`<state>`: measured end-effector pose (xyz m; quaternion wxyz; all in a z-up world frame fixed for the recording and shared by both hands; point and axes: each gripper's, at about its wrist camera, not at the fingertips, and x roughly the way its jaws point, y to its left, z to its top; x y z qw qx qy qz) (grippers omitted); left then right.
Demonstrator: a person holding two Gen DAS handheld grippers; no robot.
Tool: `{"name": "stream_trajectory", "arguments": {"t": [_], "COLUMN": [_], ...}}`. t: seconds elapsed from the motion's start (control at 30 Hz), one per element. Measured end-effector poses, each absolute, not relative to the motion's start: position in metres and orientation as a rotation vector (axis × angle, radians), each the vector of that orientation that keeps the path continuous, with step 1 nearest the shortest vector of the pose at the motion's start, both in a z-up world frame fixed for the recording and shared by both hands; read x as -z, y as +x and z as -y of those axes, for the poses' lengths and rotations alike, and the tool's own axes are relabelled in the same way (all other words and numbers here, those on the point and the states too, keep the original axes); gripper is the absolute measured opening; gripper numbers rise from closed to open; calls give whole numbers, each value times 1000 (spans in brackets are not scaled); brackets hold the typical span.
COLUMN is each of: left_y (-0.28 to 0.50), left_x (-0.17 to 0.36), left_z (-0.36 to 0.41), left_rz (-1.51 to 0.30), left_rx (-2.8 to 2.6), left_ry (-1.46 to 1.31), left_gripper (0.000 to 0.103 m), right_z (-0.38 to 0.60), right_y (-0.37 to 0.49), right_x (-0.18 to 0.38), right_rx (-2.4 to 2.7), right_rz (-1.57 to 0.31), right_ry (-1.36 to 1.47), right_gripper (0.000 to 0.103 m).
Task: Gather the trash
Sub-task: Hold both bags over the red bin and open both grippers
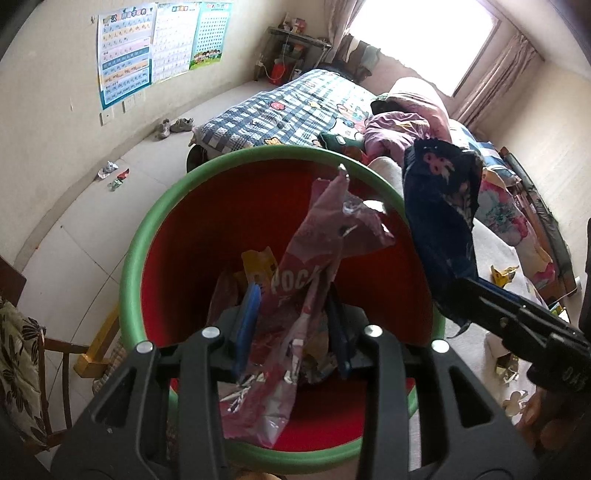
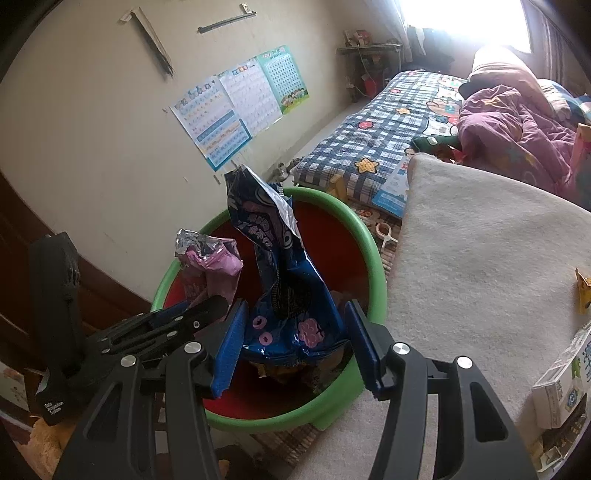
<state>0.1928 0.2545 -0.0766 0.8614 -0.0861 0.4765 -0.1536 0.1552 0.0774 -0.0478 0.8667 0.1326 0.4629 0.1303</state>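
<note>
Two crumpled snack wrappers hang above the round red plastic bin with a green rim [image 1: 127, 273]. The pink foil wrapper [image 1: 295, 280] is pinched in the left claw [image 1: 291, 325], over the bin's middle. The dark blue foil bag [image 2: 288, 291] is clamped by the right claw [image 2: 291, 347], over the bin's edge nearest the white blanket [image 2: 480, 258].

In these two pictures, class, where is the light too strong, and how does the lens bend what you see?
Left wrist view: the window is blown out to white, and the floor edge curves from fisheye distortion. Right wrist view: the window glares over the pink bedding, the wall bows, and the blue wrapper stays sharp above the green-rimmed bin.
</note>
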Motion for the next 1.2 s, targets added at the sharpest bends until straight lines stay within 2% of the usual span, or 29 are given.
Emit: {"name": "stream_trajectory", "arguments": {"t": [0.33, 0.4, 0.5, 0.57, 0.67, 0.83, 1.2], "left_y": [194, 193, 191, 189, 187, 185, 176], "left_x": [75, 75, 74, 73, 71, 67, 39], "left_z": [-252, -253, -254, -256, -259, -260, -224], "left_rz": [-1002, -999, -990, -981, -965, -947, -879], "left_rx": [309, 304, 300, 293, 278, 257, 306], "left_ry": [-172, -175, -177, -174, -181, -187, -123], "left_gripper": [38, 49, 56, 60, 66, 66, 67], "right_z": [-80, -80, -80, -80, -80, -70, -13], "right_y": [156, 156, 156, 156, 154, 145, 118], "right_x": [51, 51, 52, 53, 50, 41, 27], "right_rx": [-284, -293, -301, -306, -310, -303, -215], "right_rz": [-973, -970, -969, -968, -952, -915, -855], "right_ry": [276, 285, 295, 303, 308, 323, 393], "right_gripper": [54, 54, 56, 66, 71, 75, 75]}}
